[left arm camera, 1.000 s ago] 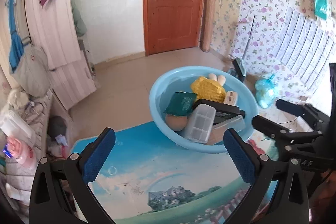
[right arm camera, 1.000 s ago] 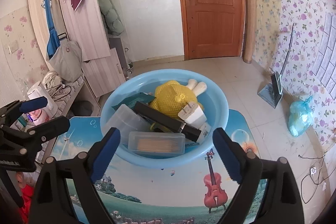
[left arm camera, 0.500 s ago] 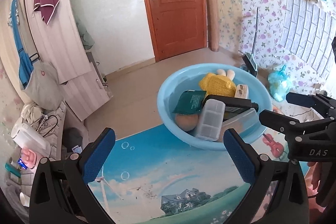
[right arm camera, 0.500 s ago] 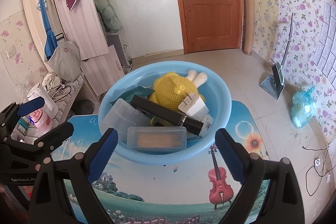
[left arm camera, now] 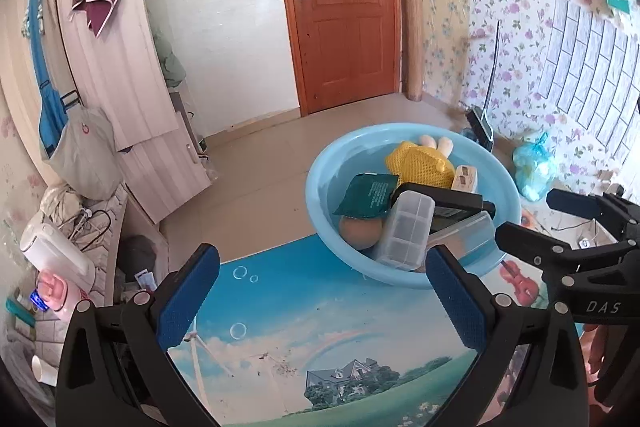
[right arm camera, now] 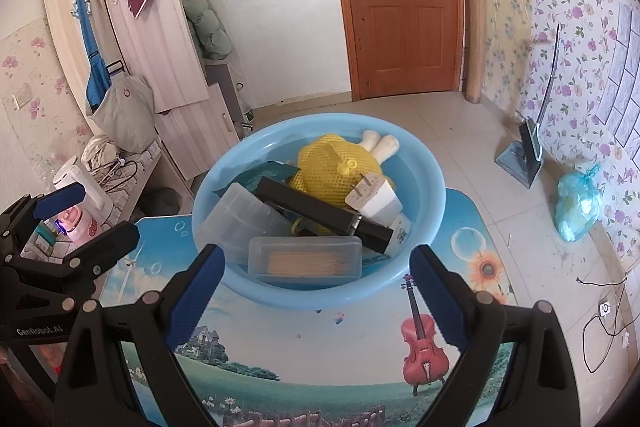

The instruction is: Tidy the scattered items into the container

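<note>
A light blue basin (right arm camera: 424, 223) sits at the far side of the bench (right arm camera: 320, 359), whose top is printed with sky, bubbles, a house and a red violin. All the loose things lie inside the basin: a yellow mesh bag (right arm camera: 336, 171) at the back with two pale sticks (right arm camera: 380, 145) poking out behind it, a white plug (right arm camera: 374, 197) beside it, a long black box (right arm camera: 320, 213) lying slantwise across the middle, a clear lidded box (right arm camera: 306, 259) at the near rim, and a frosted divided case (left arm camera: 408, 229) leaning against a dark green packet (left arm camera: 368, 195) and a brown ball (left arm camera: 360, 233).

The left hand-held gripper (left arm camera: 320, 297) hangs over the bare bench to the left of the basin, its blue-padded fingers (left arm camera: 188, 297) spread wide with nothing between them. The right hand-held gripper (right arm camera: 316, 295) hovers just in front of the basin, also spread wide and empty, apart from the rim.

Beyond the bench are a tiled floor, a wooden door (right arm camera: 404, 3) and flowered wallpaper.
</note>
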Motion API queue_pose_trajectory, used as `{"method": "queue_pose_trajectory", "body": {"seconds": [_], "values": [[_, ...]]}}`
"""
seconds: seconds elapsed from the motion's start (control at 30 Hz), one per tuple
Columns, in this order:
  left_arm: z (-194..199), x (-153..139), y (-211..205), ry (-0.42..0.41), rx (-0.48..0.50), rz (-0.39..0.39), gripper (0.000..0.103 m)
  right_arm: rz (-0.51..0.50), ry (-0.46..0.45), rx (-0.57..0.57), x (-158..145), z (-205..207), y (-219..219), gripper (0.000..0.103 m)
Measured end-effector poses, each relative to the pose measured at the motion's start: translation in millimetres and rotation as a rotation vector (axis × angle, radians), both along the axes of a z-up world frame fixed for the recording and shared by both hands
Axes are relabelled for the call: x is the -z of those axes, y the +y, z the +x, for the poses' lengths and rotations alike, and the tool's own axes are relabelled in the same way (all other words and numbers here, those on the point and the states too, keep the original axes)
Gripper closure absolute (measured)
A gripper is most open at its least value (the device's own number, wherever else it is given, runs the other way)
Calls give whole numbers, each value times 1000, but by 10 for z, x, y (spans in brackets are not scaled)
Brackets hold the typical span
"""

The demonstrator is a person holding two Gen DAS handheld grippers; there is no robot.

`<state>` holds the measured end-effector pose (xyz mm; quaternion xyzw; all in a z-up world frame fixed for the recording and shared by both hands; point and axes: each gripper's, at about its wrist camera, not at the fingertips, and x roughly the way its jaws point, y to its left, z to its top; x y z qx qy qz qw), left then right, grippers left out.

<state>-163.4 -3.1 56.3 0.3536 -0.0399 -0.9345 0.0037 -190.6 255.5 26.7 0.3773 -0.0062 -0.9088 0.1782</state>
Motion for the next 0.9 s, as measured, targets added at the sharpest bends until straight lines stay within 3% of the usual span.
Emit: {"method": "queue_pose_trajectory", "body": {"seconds": [0.43, 0.53, 0.9], "values": [[127, -103, -19, 5, -67, -7, 0, -10, 16, -5, -86, 99, 12, 8], [162, -120, 3, 17, -52, -25, 0, -10, 16, -8, -94, 115, 7, 8], [263, -182, 1, 30, -21, 27, 0, -9, 19, -14, -126, 185, 8, 8]]}}
